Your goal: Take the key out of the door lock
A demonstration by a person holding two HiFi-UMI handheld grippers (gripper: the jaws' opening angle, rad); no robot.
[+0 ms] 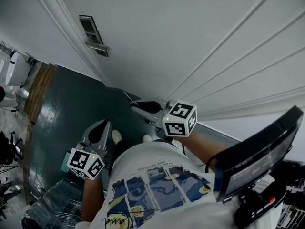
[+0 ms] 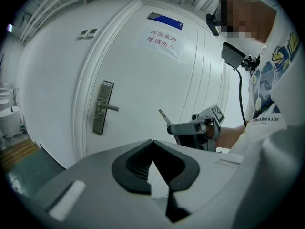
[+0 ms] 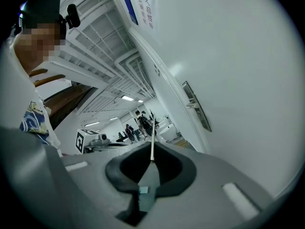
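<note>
The thin metal key [image 3: 152,146] sticks out from the tip of my right gripper [image 3: 151,159], which is shut on it. In the left gripper view the key [image 2: 164,116] points up and left from the right gripper [image 2: 173,128], clear of the white door [image 2: 143,89]. The steel lock plate with its lever handle [image 2: 102,108] is further left on the door. From the head view, the lock plate [image 1: 94,35] lies well away from the right gripper [image 1: 142,107]. My left gripper [image 1: 101,129] hangs low beside the person, with its jaws [image 2: 152,146] shut and nothing between them.
A paper sign [image 2: 163,40] and a blue label [image 2: 164,20] are on the door. Dark green floor [image 1: 71,113] runs to a wooden strip [image 1: 40,87]. A black wrapped bundle [image 1: 50,206] lies at lower left. A dark screen device [image 1: 257,151] sits at the person's right.
</note>
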